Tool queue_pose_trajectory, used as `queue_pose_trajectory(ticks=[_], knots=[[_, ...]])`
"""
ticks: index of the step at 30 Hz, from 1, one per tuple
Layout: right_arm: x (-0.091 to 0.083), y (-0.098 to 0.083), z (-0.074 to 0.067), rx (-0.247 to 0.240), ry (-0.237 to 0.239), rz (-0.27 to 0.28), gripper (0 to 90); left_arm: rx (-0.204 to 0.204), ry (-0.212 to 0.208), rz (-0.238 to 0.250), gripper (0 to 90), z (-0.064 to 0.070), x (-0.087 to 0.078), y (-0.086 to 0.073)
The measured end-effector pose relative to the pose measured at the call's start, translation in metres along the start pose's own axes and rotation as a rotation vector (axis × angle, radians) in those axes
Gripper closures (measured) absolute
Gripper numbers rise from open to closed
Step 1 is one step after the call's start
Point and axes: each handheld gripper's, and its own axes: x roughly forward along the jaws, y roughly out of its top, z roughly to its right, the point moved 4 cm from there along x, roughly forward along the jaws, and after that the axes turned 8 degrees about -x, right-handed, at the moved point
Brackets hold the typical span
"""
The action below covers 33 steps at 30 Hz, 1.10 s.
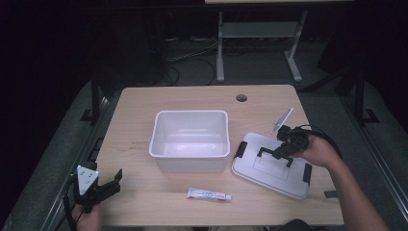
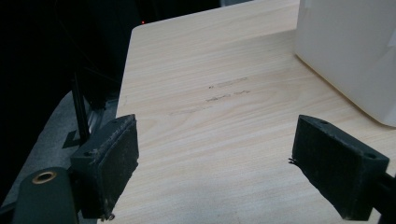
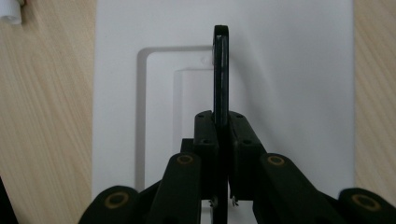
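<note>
Two grippers are ours: from above, the right gripper [image 1: 278, 153] pinches the lid's black handle [image 1: 275, 153], the lid [image 1: 269, 166] lying flat at the bin's [image 1: 190, 140] three o'clock, so closing remains. A tube [image 1: 209, 194] lies at six o'clock. The left gripper [image 2: 215, 163] gapes wide over bare tabletop [image 2: 210, 93]. Our right gripper view shows the handle [image 3: 220, 74] clamped.

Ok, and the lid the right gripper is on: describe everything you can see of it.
The lid is a flat, pale grey-white rectangle, plastic by its look, with rounded corners, a stepped recessed panel in the middle and black clips at its two short ends. It lies on the table, right of the white bin and apart from it, turned slightly askew. Its black handle stands raised on edge, and the right gripper has its jaws shut on it.
</note>
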Motion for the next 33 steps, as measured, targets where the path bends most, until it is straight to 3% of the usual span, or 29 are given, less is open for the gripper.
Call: queue_pose_trajectory(ticks=[11, 20, 33], knots=[[-0.006, -0.001, -0.009, -0.007, -0.010, 0.021, 73.3, 0.009, -0.001, 0.000, 14.1, 0.001, 0.000, 0.000], [-0.016, -0.005, -0.021, -0.008, -0.055, 0.023, 62.9, 0.004, 0.000, 0.003, 14.1, 0.001, -0.001, 0.000], [-0.028, -0.023, -0.055, -0.005, -0.072, 0.038, 53.5, 0.010, -0.009, 0.005, 14.1, 0.004, -0.001, 0.000]])
